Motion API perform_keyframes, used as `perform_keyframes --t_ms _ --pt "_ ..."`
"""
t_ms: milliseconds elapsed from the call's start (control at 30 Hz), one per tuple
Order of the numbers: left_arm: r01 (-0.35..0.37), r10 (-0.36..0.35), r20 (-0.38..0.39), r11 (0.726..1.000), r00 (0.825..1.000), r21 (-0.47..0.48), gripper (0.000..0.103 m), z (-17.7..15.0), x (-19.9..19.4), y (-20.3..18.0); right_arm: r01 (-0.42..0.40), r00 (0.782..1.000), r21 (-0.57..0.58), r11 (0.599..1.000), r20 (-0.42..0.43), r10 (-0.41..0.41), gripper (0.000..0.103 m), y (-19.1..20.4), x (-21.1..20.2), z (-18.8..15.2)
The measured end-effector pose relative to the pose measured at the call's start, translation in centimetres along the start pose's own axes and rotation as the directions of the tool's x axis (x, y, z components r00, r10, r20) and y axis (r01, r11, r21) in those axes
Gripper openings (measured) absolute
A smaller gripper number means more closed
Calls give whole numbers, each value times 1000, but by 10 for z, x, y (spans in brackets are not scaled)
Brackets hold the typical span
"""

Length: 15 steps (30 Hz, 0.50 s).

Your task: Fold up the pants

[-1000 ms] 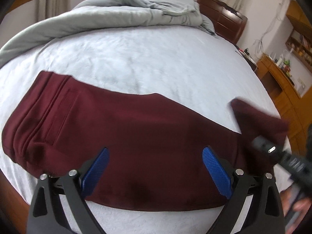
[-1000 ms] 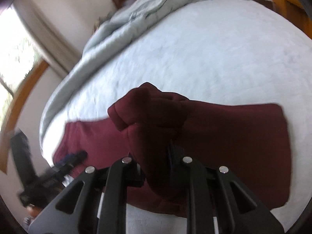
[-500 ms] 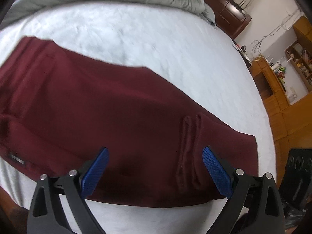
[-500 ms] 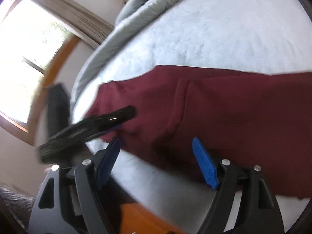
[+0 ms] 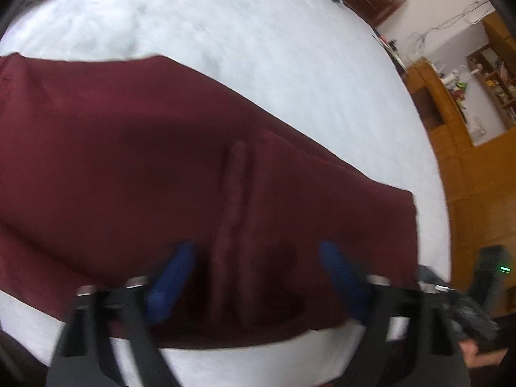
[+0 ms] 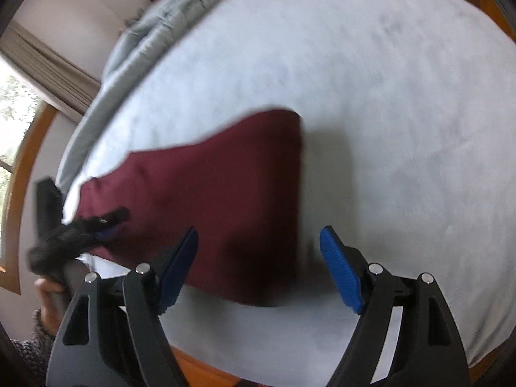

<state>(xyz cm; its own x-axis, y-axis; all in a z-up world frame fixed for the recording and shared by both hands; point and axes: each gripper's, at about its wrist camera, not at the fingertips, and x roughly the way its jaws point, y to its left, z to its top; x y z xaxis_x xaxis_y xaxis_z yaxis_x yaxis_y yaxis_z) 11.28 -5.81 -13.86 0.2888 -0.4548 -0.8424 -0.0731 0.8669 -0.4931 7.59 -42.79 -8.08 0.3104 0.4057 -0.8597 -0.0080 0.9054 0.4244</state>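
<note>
The maroon pants [image 5: 180, 174] lie flat on the bed [image 5: 290, 51], stretched along its near edge, with a raised lengthwise crease running toward the left gripper [image 5: 254, 277]. That gripper hangs just above the pants' near hem, tilted steeply down; its jaws are closing, the blue pads [image 5: 171, 280] standing either side of the crease (blurred, but apart from the cloth), so nothing is gripped. In the right wrist view the pants' squared-off end [image 6: 225, 193] lies on the bed, and the right gripper [image 6: 258, 267] hovers over that end's near corner with its jaws wide apart and empty: one pad over the cloth, the other over bare white sheet beside the pants. A rumpled grey duvet [image 6: 151, 32] is bunched along the bed's far side, well apart from the pants. A wooden cabinet [image 5: 464, 148] stands beyond the bed.
</note>
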Motion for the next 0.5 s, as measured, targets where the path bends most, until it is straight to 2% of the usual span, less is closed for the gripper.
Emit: perform_keyframes --t_ms 33,67,100,133,167,200,233,300,367,433,500 --pt "-16 16 -9 1000 1000 9 63 -1 2 -3 -7 1000 17 1000 -28 7 78 -5 10 0" --pt "-61 61 6 998 998 35 52 -2 4 -7 -35 998 38 999 -43 37 78 -9 17 -1" --pt "-87 87 11 995 996 52 46 -1 6 -8 -69 996 65 995 -49 72 79 -15 23 -2" --pt "-103 102 17 993 995 62 45 -1 7 -9 -117 991 111 987 -54 124 77 -21 28 -3" --pt "-104 103 18 993 994 57 41 -1 8 -7 -155 985 139 978 -54 163 71 -24 29 -4" --pt "-108 108 20 993 994 46 38 -1 7 -6 -224 971 170 960 -50 236 46 -27 31 -4" --pt "-107 106 20 993 994 47 36 -1 6 -5 -263 959 193 945 -53 277 40 -27 32 -3" --pt "-100 99 25 994 995 51 30 -1 2 -6 -292 953 167 942 -31 301 30 -24 22 -2" --pt "-87 84 36 994 996 72 27 -4 -4 -8 -306 951 110 946 -7 309 28 -17 3 -1" --pt "-77 74 34 992 997 95 27 -5 -3 -8 -262 965 85 961 -8 263 27 -13 -6 0" --pt "-92 89 27 989 996 113 30 -6 7 -3 -179 982 79 981 -53 184 27 -13 2 -2"
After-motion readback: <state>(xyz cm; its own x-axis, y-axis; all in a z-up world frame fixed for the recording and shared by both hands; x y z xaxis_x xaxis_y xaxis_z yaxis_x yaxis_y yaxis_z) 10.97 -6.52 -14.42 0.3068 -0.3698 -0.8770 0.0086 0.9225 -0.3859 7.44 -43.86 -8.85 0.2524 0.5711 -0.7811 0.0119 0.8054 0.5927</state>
